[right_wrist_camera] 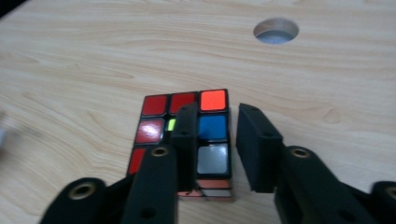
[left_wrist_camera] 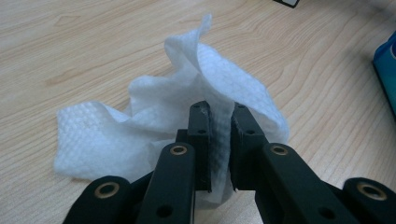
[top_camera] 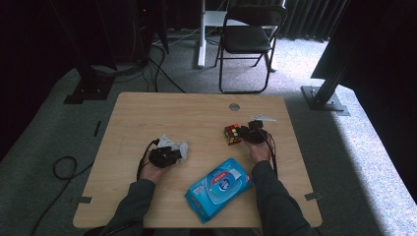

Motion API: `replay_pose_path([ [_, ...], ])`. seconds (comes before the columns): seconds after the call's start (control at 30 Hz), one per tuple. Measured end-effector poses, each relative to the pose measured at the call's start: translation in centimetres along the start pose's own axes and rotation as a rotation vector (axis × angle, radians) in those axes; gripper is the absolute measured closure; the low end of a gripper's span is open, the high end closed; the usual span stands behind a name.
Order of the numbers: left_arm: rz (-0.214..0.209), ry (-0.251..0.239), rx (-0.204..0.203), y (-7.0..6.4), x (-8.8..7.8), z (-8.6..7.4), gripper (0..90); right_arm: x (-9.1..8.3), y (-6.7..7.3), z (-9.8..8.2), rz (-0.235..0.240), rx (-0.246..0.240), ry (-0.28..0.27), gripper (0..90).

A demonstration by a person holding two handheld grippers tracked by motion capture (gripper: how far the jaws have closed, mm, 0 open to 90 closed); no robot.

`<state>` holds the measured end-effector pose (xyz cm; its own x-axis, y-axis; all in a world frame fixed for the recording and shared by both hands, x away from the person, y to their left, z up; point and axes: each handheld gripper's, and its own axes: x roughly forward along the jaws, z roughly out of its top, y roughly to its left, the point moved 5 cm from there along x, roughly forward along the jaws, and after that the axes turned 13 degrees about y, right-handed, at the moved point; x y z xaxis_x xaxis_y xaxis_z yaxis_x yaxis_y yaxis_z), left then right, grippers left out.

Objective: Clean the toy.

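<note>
Pinching crinkly embossed wipe (left_wrist_camera: 140, 121), gripper (left_wrist_camera: 219, 116)

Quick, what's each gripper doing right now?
Left gripper: shut on the wipe.
Right gripper: jaws over the cube, one column between them; a gap shows, so grip cannot be told.

Daylight brightens the floor at right, dark surroundings, soft focus, gripper views blurred close up.

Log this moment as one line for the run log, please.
left gripper: shut on white wipe | right gripper: jaws close-set over puzzle cube, grip unclear | wipes pack: between forearms, untouched
</note>
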<state>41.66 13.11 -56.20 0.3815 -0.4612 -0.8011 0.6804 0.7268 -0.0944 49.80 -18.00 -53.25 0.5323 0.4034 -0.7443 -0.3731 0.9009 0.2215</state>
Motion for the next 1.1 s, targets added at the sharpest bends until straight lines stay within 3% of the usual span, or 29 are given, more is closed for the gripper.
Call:
replay_pose_path([
  [0.3,0.001,-0.001,-0.002,0.1,-0.1,0.0,81.1,0.0,-0.8,-0.2,0.075,0.105,-0.012,72.8],
  [0.33,0.000,-0.001,-0.003,0.0,0.0,0.0,81.1,-0.1,-0.9,-0.2,0.083,0.113,-0.016,74.4],
  [0.37,0.000,-0.001,-0.002,0.0,0.0,0.0,81.1,-0.2,-1.1,-0.2,0.086,0.132,-0.026,83.5],
  [0.43,0.001,-0.001,-0.003,0.0,0.0,0.0,81.1,-0.4,-1.7,-0.1,0.088,0.164,-0.030,84.0],
  [0.53,0.001,-0.001,-0.005,0.1,0.0,0.0,81.1,-0.5,-1.8,-0.1,0.076,0.144,-0.026,82.0],
  [0.7,0.001,-0.003,-0.007,0.1,0.0,0.0,81.1,-0.8,-1.5,0.2,0.054,0.109,-0.055,68.3],
  [0.93,0.001,-0.005,-0.005,0.1,-0.1,0.0,81.1,-0.7,-0.9,0.4,0.036,0.067,-0.030,64.9],
  [0.97,0.002,-0.005,-0.006,0.1,-0.1,0.0,81.1,-0.2,-0.6,0.3,0.022,0.047,0.001,64.4],
  [1.1,0.002,-0.005,-0.006,0.1,-0.1,0.0,81.1,0.1,-0.5,0.2,0.042,0.066,0.004,64.4],
])
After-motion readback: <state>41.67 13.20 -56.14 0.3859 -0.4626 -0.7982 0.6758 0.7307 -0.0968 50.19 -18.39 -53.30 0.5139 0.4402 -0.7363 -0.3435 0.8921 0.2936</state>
